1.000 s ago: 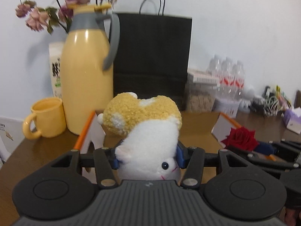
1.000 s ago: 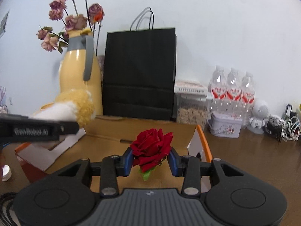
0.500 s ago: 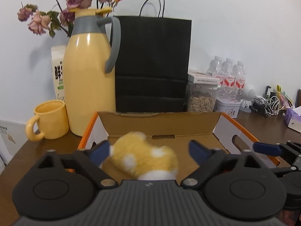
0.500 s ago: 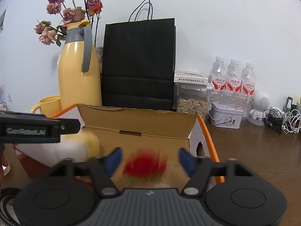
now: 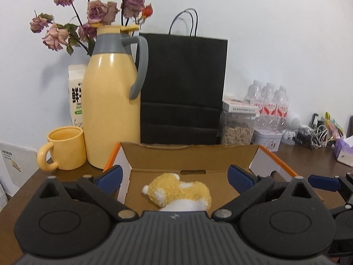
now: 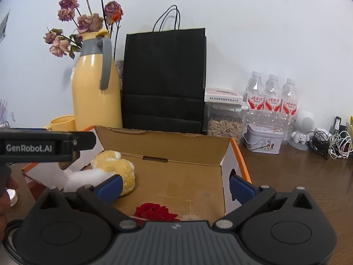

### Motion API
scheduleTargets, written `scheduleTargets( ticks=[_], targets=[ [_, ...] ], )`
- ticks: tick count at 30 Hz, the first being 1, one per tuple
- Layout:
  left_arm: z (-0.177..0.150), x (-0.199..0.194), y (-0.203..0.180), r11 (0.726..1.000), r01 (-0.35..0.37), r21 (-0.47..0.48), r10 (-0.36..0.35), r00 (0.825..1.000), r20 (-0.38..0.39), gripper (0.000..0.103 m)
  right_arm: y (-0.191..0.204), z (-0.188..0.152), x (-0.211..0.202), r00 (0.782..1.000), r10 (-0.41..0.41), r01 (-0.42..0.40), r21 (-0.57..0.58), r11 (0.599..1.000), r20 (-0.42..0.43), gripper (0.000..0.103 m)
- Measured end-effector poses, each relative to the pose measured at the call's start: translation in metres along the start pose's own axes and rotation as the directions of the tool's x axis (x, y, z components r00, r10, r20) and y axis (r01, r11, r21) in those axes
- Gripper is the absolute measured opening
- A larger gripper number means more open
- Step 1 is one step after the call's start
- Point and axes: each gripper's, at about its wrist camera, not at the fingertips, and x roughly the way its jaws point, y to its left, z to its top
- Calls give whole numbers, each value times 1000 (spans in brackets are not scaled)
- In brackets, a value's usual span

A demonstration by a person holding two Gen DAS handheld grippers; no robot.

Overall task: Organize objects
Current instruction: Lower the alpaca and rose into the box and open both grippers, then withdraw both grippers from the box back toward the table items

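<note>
Box (image 6: pixel 176 148) open on top; floor bare in the middle and right. Plush (image 5: pixel 178 192) takes the left floor, rose (image 6: pixel 154 212) the near edge. Back flap stands up, side walls rise left and right. Behind: jug (image 5: pixel 110 110), black bag (image 5: pixel 181 88), jar (image 6: pixel 225 125), bottles (image 6: pixel 271 101) crowd the wall. Mug (image 5: pixel 66 148) just left of box. Tabletop (image 6: pixel 297 187) right of box bare; cables (image 6: pixel 335 141) far right.

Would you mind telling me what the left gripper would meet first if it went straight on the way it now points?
Probably the plush toy lying in the cardboard box, right ahead between the left gripper's open jaws; depth is uncertain.
</note>
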Motion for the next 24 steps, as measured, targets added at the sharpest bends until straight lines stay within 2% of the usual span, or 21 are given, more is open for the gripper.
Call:
scheduleTargets(
  ticks=[5, 13, 24],
  targets=[
    [7, -19, -1, 1000, -4, 5, 4, 1000, 29, 103, -1, 2, -15, 999, -7, 7, -5, 1000, 37, 103],
    [8, -70, 10, 1000, -7, -26, 10, 996, 89, 103, 1, 5, -46, 996, 4, -2, -21, 1000, 87, 103],
    [-10, -130, 16, 1000, -17, -10, 17, 997, 81, 103, 18, -6, -110, 991, 44, -36, -64, 997, 128, 103]
  ],
)
